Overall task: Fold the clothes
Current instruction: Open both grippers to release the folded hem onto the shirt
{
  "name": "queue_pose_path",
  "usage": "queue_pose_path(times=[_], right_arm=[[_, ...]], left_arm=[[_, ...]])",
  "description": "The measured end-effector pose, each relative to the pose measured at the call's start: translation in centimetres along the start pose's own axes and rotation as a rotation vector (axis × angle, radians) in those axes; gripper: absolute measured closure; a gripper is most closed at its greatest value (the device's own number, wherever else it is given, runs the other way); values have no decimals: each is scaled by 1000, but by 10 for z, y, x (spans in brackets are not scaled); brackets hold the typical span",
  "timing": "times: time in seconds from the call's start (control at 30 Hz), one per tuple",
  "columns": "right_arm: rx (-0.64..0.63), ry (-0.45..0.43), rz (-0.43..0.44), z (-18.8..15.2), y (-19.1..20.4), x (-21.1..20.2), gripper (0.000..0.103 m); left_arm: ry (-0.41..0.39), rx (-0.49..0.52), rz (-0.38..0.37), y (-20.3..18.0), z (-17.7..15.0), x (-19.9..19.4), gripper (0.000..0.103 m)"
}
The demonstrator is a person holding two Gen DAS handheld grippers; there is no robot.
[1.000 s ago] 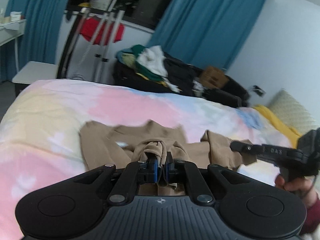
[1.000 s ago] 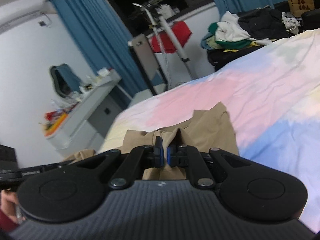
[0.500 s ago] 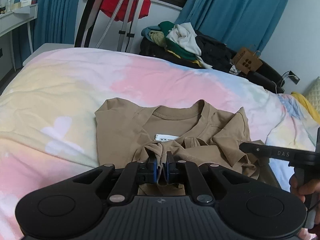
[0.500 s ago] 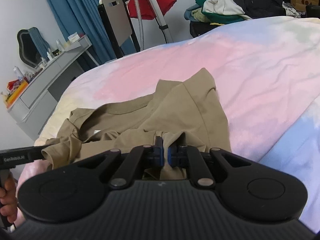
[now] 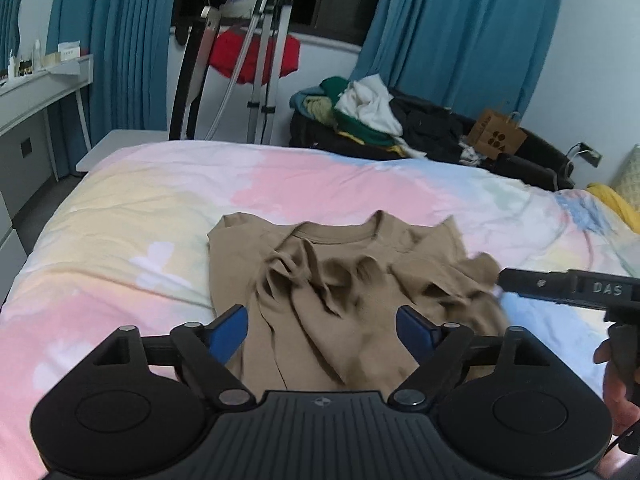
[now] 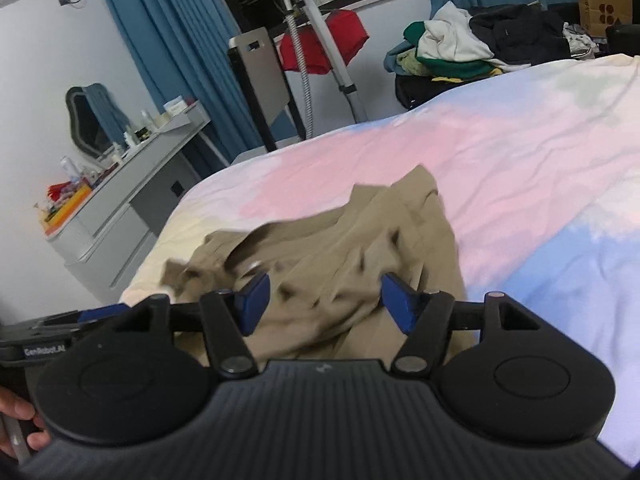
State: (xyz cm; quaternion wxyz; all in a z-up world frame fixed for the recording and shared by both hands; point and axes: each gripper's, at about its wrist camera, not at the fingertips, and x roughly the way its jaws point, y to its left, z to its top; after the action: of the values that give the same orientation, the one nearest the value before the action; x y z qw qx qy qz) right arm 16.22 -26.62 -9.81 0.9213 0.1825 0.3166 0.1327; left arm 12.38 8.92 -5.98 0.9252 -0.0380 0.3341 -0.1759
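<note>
A tan T-shirt [image 5: 332, 276] lies rumpled on the pastel bedspread [image 5: 152, 208], collar toward the far side. My left gripper [image 5: 322, 328] is open just above the shirt's near part, holding nothing. My right gripper [image 6: 322, 300] is open too, over the shirt [image 6: 340, 240] from its right side, and empty. The right gripper's finger [image 5: 560, 286] shows at the shirt's right edge in the left wrist view. The left gripper's body [image 6: 44, 336] shows at the lower left of the right wrist view.
A heap of clothes [image 5: 368, 112] on a dark suitcase stands beyond the bed's far edge. A garment steamer stand [image 5: 260, 60] with a red cloth is behind. A grey dresser [image 6: 120, 200] stands left of the bed. A yellow item [image 5: 616, 204] lies at the far right.
Both grippers were shut on folds of the shirt and have opened. The cloth dropped onto the bed in a loose, wrinkled heap; it is still blurred from motion.
</note>
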Motion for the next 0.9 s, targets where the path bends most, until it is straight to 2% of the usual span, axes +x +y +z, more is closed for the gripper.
queue_pose_path(times=[0.1,0.17,0.23,0.33,0.37,0.43,0.53,0.63,0.73,0.8,0.9], right_arm=[[5,-18,14,-14,6,-26,38],[55,-26,41,-26,3,-40,38],[146,-9,71,-37,-4,-48,37],[333,38,138,-55,-22,-52,37],[394,57,159,-61,-27,-52,37],[464,88,155,-71,-31,-51,37],[518,139,147,-87,-31,-42,38],[567,188,163,-99,-32,-23,38],[655,166,171,-100,-48,-10,38],[747,134,140,-100,-63,1,37],[838,125,153,-104,-76,11,38]], left_arm=[[-8,-70,-33,-3,-17,-26,14],[-7,-160,-57,-2,-30,-39,13],[-7,-217,-51,-3,-43,-50,12],[30,-344,-123,1,-64,-54,9],[49,-386,-154,3,-71,-52,9],[105,-391,-178,0,-79,-42,9],[132,-315,-123,-9,-83,-28,9],[147,-345,-127,-6,-87,-11,9],[151,-446,-141,6,-88,7,9],[151,-545,-153,18,-89,20,10],[147,-690,-170,36,-90,36,13]])
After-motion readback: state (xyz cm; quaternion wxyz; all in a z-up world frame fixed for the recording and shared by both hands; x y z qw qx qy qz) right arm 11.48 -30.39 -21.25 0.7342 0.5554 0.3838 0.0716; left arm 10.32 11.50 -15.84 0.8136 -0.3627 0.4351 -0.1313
